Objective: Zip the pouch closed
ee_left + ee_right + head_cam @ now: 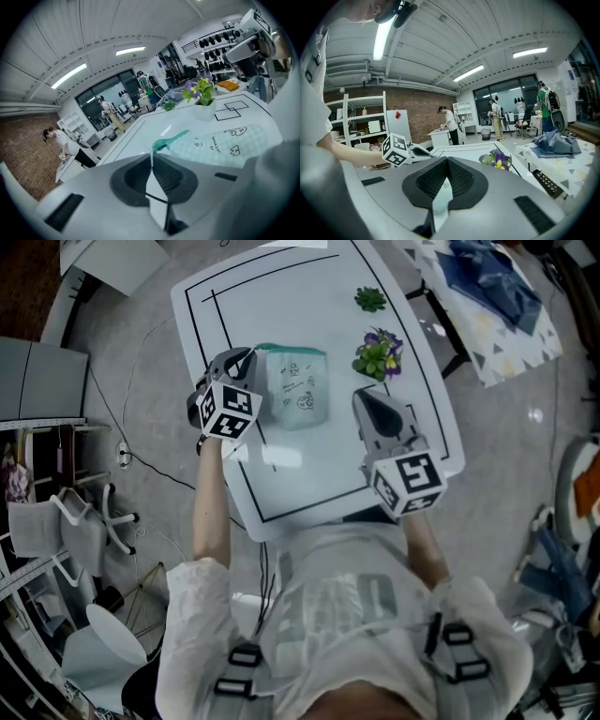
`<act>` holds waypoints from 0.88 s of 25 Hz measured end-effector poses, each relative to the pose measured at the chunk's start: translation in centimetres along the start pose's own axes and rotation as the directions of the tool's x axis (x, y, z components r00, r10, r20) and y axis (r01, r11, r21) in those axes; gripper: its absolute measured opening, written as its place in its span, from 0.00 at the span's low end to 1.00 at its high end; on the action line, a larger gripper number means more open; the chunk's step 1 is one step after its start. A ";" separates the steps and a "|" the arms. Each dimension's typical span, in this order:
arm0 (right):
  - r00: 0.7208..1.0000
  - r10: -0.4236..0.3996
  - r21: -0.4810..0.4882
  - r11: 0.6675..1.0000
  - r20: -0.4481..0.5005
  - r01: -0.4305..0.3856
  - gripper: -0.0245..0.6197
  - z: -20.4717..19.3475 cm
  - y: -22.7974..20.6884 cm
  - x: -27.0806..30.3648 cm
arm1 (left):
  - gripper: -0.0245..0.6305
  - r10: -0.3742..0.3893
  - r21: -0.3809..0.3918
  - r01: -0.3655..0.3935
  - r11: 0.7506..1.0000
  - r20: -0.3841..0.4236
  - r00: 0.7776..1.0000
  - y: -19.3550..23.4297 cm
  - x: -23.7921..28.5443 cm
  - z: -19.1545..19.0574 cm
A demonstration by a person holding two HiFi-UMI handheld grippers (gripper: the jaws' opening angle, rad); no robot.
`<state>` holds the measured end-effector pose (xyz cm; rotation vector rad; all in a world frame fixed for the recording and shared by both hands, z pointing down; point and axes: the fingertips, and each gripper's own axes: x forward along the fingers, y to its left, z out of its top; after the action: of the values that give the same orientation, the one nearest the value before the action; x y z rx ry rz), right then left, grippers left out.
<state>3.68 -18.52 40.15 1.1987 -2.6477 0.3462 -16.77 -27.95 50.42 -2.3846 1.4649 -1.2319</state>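
Observation:
The pouch (298, 388) is pale green check with small drawings and a teal zipper edge (291, 350); it lies on the white table (234, 296). My left gripper (253, 358) is at the pouch's far left corner. In the left gripper view the teal edge (172, 139) curls up to the left gripper (151, 158), whose jaws are shut with a thin pale sliver of that corner pinched at the tips. The rest of the pouch (225, 140) rests flat. My right gripper (362, 397) hovers to the pouch's right, apart from it, shut with nothing in it (446, 165).
A purple-flowered pot plant (378, 352) stands just right of the pouch, with a small green succulent (370, 299) beyond it. Black lines mark the tabletop. The table's near edge (309, 526) lies close to the person's body. A cloth-covered side table (487, 306) stands at the right.

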 end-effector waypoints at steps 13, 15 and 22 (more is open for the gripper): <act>0.991 0.067 -0.069 0.996 0.112 -0.059 0.05 5.4 3.4 0.3 | 0.07 0.239 0.067 -0.254 0.965 0.182 0.954 5.0 -7.4 8.2; 0.989 0.078 -0.084 0.994 0.126 -0.067 0.05 6.2 4.0 0.5 | 0.07 0.282 0.053 -0.301 0.952 0.224 0.933 5.9 -9.4 10.0; 0.976 0.142 -0.086 0.988 0.164 -0.130 0.05 8.5 5.9 0.9 | 0.07 0.467 -0.065 -0.475 0.877 0.342 0.816 8.0 -16.1 14.6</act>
<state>-2.25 -17.89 31.65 1.0707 -2.8689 0.1711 -16.27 -24.33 27.55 -1.9075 1.7484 -0.6633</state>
